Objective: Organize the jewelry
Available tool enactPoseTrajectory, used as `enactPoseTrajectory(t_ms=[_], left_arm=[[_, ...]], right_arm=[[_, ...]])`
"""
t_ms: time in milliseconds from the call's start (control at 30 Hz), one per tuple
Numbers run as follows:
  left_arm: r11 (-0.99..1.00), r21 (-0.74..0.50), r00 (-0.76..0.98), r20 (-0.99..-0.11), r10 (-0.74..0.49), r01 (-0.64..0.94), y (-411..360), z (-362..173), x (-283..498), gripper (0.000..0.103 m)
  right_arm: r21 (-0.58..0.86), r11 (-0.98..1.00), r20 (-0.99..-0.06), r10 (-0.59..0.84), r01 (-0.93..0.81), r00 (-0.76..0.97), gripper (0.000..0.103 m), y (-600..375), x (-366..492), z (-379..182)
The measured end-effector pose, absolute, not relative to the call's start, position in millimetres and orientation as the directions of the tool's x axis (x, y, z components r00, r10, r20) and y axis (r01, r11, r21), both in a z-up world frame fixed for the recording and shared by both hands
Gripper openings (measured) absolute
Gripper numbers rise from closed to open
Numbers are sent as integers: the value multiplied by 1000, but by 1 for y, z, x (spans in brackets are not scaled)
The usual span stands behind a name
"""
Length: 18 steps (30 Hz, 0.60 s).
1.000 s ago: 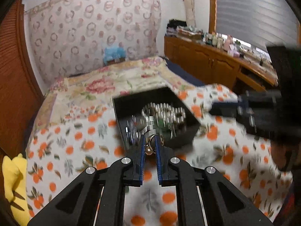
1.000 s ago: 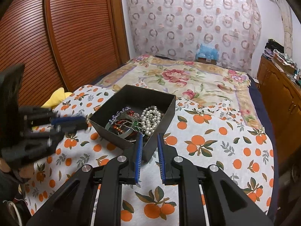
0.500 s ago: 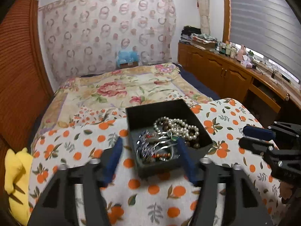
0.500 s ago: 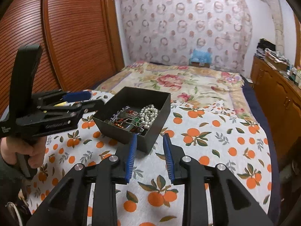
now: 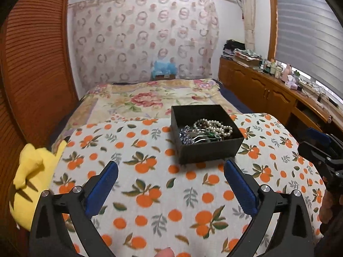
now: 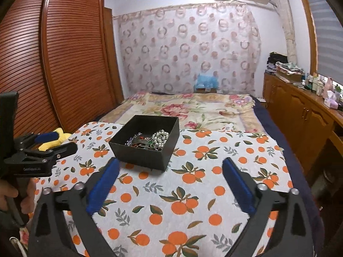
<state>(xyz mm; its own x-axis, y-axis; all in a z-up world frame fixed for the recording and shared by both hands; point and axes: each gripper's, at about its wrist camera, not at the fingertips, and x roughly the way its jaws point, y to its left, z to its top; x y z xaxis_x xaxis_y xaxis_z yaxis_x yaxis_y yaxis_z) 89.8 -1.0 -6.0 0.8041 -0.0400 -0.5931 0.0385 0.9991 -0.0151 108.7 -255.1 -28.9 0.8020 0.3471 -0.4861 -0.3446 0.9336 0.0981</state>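
A black open box [image 5: 211, 153] [image 6: 137, 156] stands on the orange-print blanket [image 5: 163, 192] [image 6: 193, 192] on the bed. Inside lie a pearl necklace [image 5: 214, 125] [image 6: 160, 137] and tangled silver and coloured jewelry [image 5: 193, 136] [image 6: 139, 142]. My left gripper [image 5: 171, 168] is pulled back from the box, its jaws opening wide with nothing between them. My right gripper [image 6: 170, 163] also hangs short of the box, jaws opening wide and empty. Each gripper shows at the edge of the other's view: the right gripper [image 5: 317, 147] at the right edge, the left gripper [image 6: 49, 143] at the left edge, held by a hand [image 6: 8, 194].
A yellow plush toy [image 5: 30, 184] [image 6: 53, 141] lies at the bed's left edge beside a slatted wooden wardrobe [image 6: 53, 64]. A floral quilt [image 5: 150, 100] covers the far bed. A wooden sideboard [image 5: 268, 90] crowded with bottles runs along the right wall under the window.
The left gripper let go of a ring over the box, both grippers opened from nearly shut to wide, and both drew back from the box.
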Motion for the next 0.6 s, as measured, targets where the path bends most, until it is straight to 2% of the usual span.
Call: enactPoseTrajectory(t_ms=[600], left_arm=[[1000,18,835,-550,-1,13,-2,3,66,95]], right_arm=[[89,946,-461,315,-310,829,100,-255,96,-25]])
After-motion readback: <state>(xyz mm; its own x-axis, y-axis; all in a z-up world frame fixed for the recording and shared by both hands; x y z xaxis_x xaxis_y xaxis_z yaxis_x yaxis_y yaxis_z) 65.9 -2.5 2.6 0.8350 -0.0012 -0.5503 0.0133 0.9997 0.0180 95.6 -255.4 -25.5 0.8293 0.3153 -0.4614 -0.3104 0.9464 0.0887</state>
